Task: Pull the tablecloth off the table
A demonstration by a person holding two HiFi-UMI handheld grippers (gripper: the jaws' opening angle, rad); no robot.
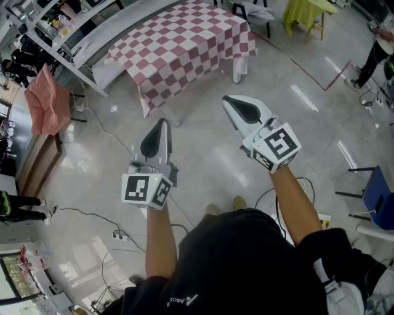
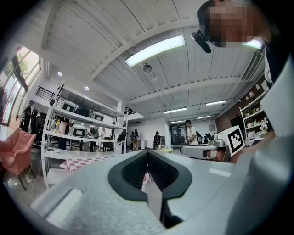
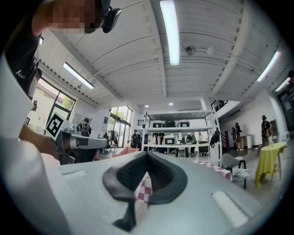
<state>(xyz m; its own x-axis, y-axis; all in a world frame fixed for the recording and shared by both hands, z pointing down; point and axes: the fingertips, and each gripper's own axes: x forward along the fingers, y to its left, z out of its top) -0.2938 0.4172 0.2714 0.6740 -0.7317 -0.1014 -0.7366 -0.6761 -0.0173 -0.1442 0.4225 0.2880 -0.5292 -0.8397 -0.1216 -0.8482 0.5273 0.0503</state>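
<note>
Judged barely begun, if at all. Up ahead across open floor, well apart from both grippers: the red-and-white checked tablecloth [image 1: 184, 43], spread flat over the worktop [image 1: 237, 72] and hanging over its near edges, with no corner lifted or bunched as far as visible. Nearer, held out in front of the person: left gripper [image 1: 162, 123] with jaws clenched together on nothing, right gripper [image 1: 229, 101] likewise pressed tight and empty. Both aimed roughly toward the cloth, touching none of it. Left to do, by this reading: walk up, part the jaws, pinch a hanging edge, draw the whole sheet clear of the top. Counted: one tablecloth, one worktop under it with one white leg showing, two grippers, each with one marker cube. Also around: one pink cloth [image 1: 46, 101] draped at the left, one yellow-covered stand [image 1: 305, 12] at the far right, one blue chair [image 1: 378, 197] at the right edge, one white shelving rack [image 2: 78, 131] beside the worktop. Several loose cables on the floor, too tangled to count.
</note>
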